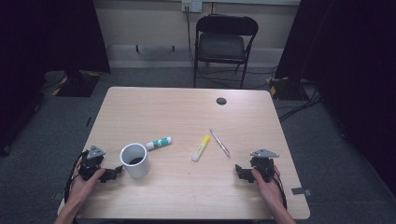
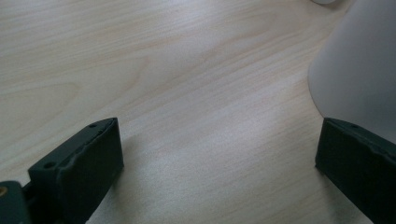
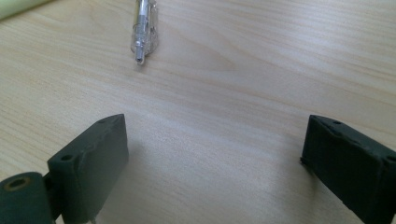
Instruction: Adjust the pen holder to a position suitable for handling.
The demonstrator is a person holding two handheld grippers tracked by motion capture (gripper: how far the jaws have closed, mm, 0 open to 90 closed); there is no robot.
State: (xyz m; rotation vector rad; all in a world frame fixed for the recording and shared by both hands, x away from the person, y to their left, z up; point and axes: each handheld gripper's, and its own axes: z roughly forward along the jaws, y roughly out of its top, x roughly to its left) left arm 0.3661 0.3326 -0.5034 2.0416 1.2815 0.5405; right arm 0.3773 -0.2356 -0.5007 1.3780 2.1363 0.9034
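White cup (image 1: 135, 160) upright near the front left of the wooden table (image 1: 187, 112), just beside the left gripper (image 1: 113, 173), jaws spread wide with bare wood between them. Cup wall (image 2: 359, 70) close against the far jaw in the left gripper view; touching or not, impossible to tell. Green-and-white glue stick (image 1: 159, 143) lying just behind the cup, to its right, apart from it. Yellow highlighter (image 1: 201, 148) and clear pen (image 1: 219, 142) side by side near the table's middle, well apart from the cup. Right gripper (image 1: 243, 171) resting near the front right edge, jaws likewise wide apart and empty, pointed toward the pen. Pen tip (image 3: 142, 32) ahead of those jaws in the right gripper view, open tabletop between. Dark grommet (image 1: 221, 101) set in the table near the far edge. Black folding chair (image 1: 225, 44) beyond the table against the wall, cables (image 1: 299, 108) trailing across grey carpet at right.
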